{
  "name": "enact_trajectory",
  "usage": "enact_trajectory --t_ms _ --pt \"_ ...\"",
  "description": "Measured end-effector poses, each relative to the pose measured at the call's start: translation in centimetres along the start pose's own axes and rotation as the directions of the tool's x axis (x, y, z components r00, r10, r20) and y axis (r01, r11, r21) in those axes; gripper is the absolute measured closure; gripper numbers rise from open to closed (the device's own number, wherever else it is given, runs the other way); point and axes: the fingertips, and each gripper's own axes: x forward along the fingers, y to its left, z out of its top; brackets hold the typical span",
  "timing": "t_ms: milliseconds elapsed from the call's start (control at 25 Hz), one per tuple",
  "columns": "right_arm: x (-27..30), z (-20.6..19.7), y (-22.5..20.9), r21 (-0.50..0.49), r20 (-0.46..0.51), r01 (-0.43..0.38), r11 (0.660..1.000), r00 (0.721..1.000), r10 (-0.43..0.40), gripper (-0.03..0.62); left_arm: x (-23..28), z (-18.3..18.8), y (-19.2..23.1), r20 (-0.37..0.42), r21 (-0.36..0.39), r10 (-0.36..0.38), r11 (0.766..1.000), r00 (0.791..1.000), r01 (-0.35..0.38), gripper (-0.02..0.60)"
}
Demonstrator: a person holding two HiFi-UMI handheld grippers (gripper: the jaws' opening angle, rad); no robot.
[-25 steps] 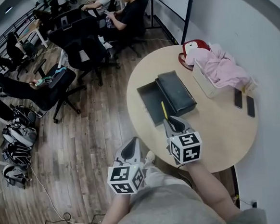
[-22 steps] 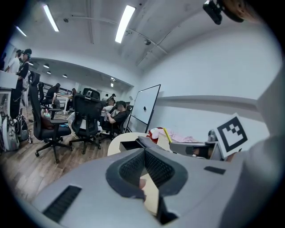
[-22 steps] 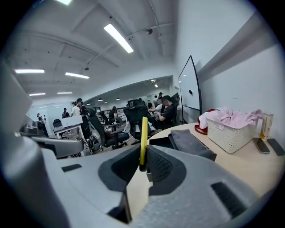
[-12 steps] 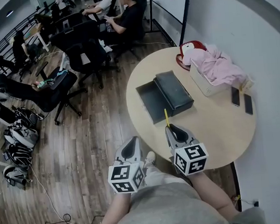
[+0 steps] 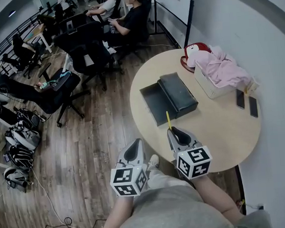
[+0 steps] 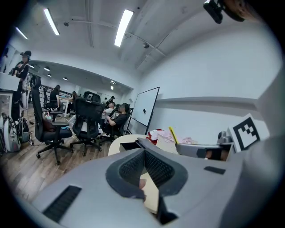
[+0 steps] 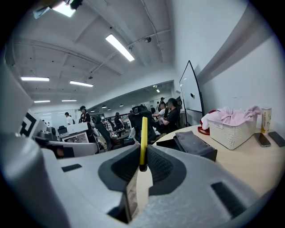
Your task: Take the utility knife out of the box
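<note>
A yellow utility knife point(image 5: 168, 120) stands clamped in my right gripper point(image 5: 172, 130), its tip pointing away from me over the near part of the round table point(image 5: 222, 129). In the right gripper view the knife point(image 7: 144, 138) rises upright between the pads of the right gripper point(image 7: 143, 151). The dark open box point(image 5: 154, 102) lies beyond it on the table, with its lid point(image 5: 178, 93) leaning against its right side. My left gripper point(image 5: 133, 148) hangs off the table's edge over the wooden floor, shut with nothing in it; its own view shows the left gripper point(image 6: 144, 151) with its pads meeting.
A white basket point(image 5: 214, 83) full of pink cloth stands at the table's far right, with a red object point(image 5: 196, 48) behind it. Two phones point(image 5: 240, 98) point(image 5: 253, 106) lie near the right edge. Office chairs point(image 5: 86, 54) and seated people fill the room to the left.
My right gripper has drawn back from the box toward me with the knife still in it. The left gripper has hardly shifted.
</note>
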Motion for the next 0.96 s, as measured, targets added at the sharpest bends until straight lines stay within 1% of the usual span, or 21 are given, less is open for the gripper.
enact_trajectory --t_ms 520,960 --pt "0.5 0.7 0.9 -0.004 0.013 -0.032 0.999 0.999 0.032 0.551 0.2 -0.1 0.6 -0.005 -0.01 0.012 1.0 1.0 -0.012 0.577" --pt "0.7 0.8 1.6 -0.005 0.017 -0.039 0.999 0.999 0.04 0.551 -0.2 0.2 1.2 0.005 -0.021 0.016 1.0 1.0 -0.016 0.577"
